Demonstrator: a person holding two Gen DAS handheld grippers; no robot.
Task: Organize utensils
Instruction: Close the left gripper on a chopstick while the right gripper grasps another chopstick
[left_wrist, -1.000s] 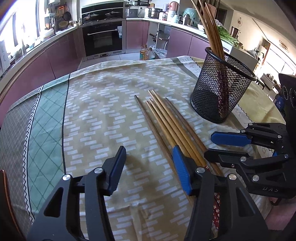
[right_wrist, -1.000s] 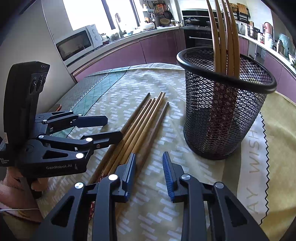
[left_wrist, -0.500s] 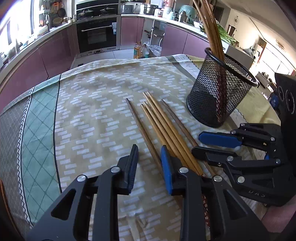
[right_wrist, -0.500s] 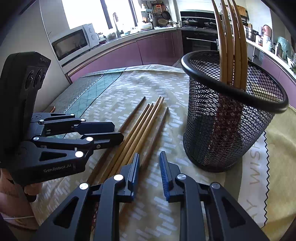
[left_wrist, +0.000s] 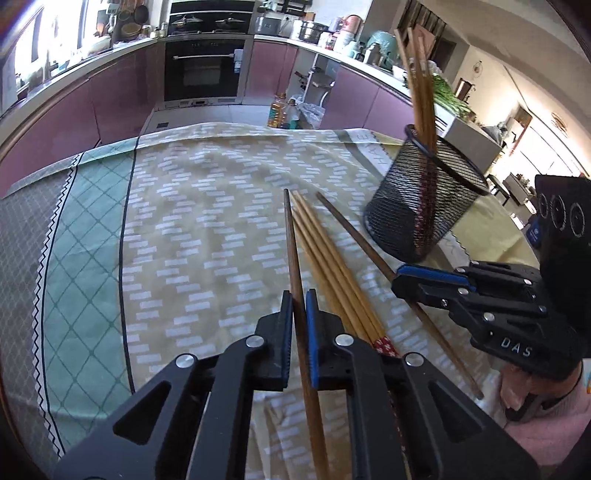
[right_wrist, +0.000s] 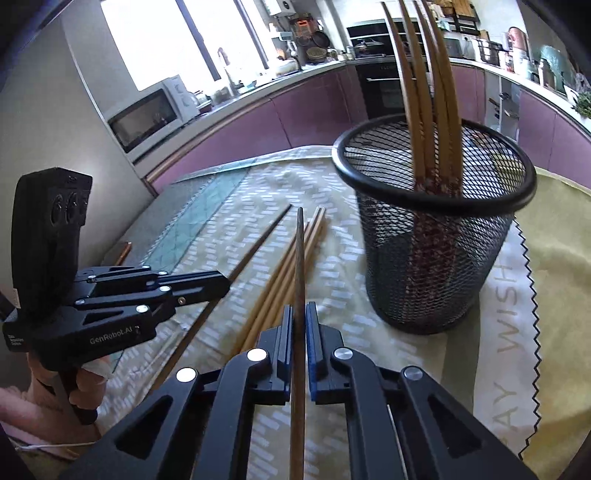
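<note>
Several wooden chopsticks (left_wrist: 332, 273) lie side by side on the patterned tablecloth. My left gripper (left_wrist: 299, 306) is shut on one dark chopstick (left_wrist: 291, 240) at the left of the bunch. My right gripper (right_wrist: 299, 321) is shut on another dark chopstick (right_wrist: 300, 251), which points away from me. A black mesh holder (right_wrist: 436, 251) stands upright to the right with several chopsticks (right_wrist: 424, 92) in it; it also shows in the left wrist view (left_wrist: 417, 206). Each gripper shows in the other's view, the right one (left_wrist: 428, 280) and the left one (right_wrist: 199, 284).
The tablecloth (left_wrist: 207, 229) covers a round table whose far edge drops to the kitchen floor. Purple cabinets, an oven (left_wrist: 203, 66) and a microwave (right_wrist: 147, 114) stand beyond. A yellow cloth (right_wrist: 554, 258) lies right of the holder.
Both grippers have closed, each on a dark chopstick, after being open over the bunch. The chopsticks have spread apart a little.
</note>
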